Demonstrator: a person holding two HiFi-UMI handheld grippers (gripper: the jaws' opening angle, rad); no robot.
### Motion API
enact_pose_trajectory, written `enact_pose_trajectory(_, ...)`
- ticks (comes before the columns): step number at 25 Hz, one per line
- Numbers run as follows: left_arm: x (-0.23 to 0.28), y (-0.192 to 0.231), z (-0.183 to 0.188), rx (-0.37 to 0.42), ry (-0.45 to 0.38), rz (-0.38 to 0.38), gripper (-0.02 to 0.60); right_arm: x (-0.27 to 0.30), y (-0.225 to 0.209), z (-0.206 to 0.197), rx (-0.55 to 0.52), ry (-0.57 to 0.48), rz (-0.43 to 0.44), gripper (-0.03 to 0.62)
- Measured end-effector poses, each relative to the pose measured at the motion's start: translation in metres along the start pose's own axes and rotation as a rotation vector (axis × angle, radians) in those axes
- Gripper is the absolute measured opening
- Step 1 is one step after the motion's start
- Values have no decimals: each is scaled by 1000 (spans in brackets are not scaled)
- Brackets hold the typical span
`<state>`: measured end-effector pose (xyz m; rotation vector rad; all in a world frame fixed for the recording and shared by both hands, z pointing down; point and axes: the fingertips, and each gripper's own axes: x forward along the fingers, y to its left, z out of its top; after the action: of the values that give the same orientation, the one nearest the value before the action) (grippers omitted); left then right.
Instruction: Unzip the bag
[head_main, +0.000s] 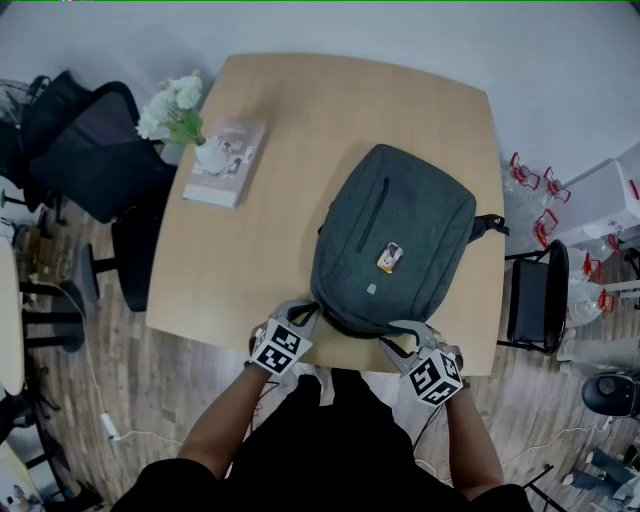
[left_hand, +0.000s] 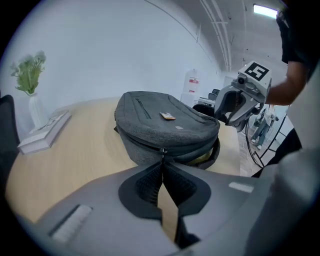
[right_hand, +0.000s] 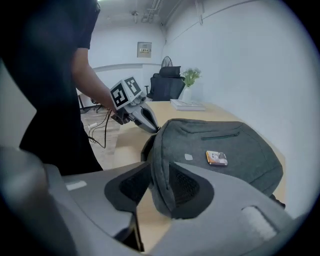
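bag (head_main: 392, 235): grey backpack lying flat on the tabletop (head_main: 250, 250), its near end right at the near edge.
zipper pull (left_hand: 162, 150): on the bag's near rim, left of centre; how much of the zip is undone I cannot tell.
left gripper (left_hand: 163, 167): jaws together, pinching the tab of the zipper pull.
right gripper (right_hand: 159, 180): jaws partly apart, straddling the bag's near-right rim; the fabric looks loose between the pads, not clamped.
risk, bag slides: with the right side unheld, a tug on the pull would likely drag the whole bag, perhaps off the near edge.
risk, lost grip: the thin tab may slip from the pads if pulled at an angle to the track.
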<state>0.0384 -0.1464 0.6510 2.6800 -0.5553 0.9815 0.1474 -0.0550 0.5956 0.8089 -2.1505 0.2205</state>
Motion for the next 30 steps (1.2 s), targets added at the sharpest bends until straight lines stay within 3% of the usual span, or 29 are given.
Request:
enact_pose_trajectory(6, -6, 15, -2, 40, 23, 21, 26, 22, 9, 3, 4, 22, -20, 118)
enact_pose_trajectory(11, -7, 12, -3, 8, 16, 24, 26, 38, 6, 2, -36, 72, -86, 34)
enact_pose_trajectory(18, -10, -8, -5, 100, 47, 11, 26, 42, -1, 3, 44, 59, -113, 21)
enact_pose_trajectory(25, -16, -15, -10, 110, 72, 34, 28, 52, 2, 18, 101, 43, -122, 20)
enact_pose_trajectory(30, -23, -24, -17, 65, 87, 40, 29, 65, 9, 36, 169, 20, -123, 20)
